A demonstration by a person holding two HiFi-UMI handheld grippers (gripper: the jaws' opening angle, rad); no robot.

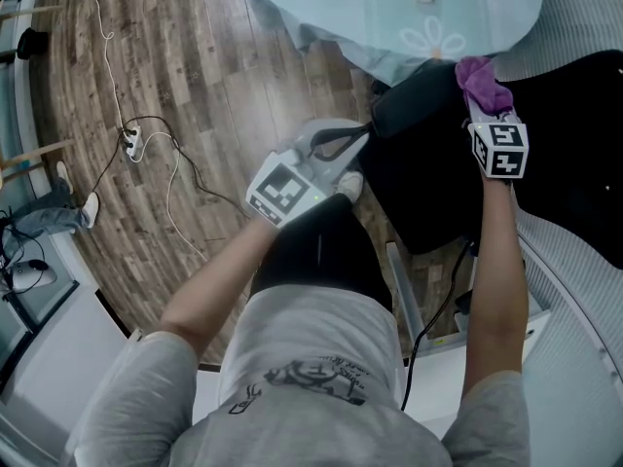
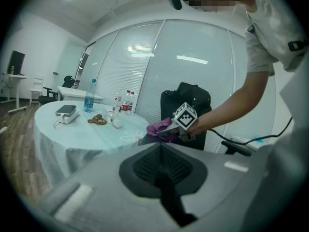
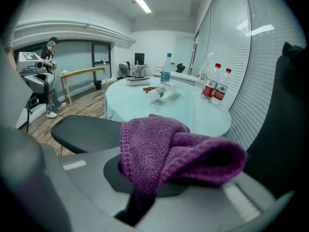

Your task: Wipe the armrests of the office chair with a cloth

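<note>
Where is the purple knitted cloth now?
Head view, upper right: the purple knitted cloth is clamped in the jaws of the right gripper, near the black armrest.

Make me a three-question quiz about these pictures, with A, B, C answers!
1. Where does the blue-labelled bottle stand?
A on the floor
B on the round table
C on the chair seat

2. What colour is the cloth?
A green
B yellow
C purple

3. The right gripper is:
A shut on the cloth
B wide open and empty
C lying on the floor

Answers: 1 B, its base rests on the table; 2 C, the knit is purple; 3 A, the cloth bunches out of its closed jaws.
</note>
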